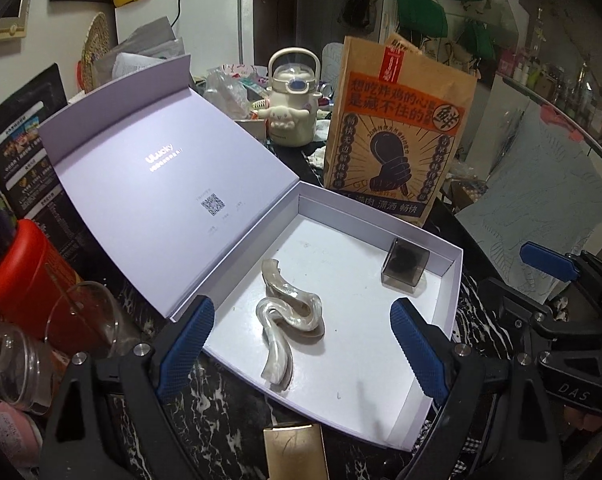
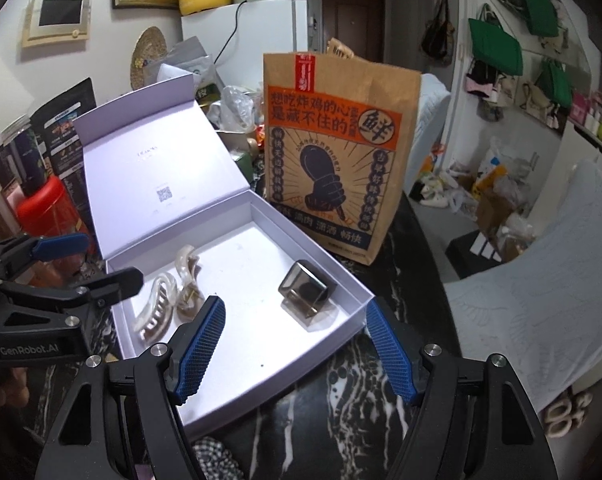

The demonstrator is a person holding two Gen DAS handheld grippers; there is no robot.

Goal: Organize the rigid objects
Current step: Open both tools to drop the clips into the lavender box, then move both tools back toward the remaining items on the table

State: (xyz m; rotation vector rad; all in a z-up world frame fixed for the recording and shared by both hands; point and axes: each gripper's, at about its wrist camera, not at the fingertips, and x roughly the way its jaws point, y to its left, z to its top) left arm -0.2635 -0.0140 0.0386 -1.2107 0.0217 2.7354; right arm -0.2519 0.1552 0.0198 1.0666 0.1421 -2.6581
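The left black plastic two-finger gripper (image 1: 303, 348) has angular arms with triangular cut-outs, round silver screws at the joints, and blue cross-hatched rubber finger pads (image 1: 187, 346). The right black plastic two-finger gripper (image 2: 297, 354) matches it, with the same blue textured pads (image 2: 201, 350). White lettering reads "GenRobot.AI" on the left body and "DAS" on the right.

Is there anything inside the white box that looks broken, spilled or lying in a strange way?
Nothing looks broken or spilled. The pearly hair clip lies on its side on the white box floor. The small dark cube rests tilted near the far right corner, apart from the clip. Both tongs, left and right, are open and empty.
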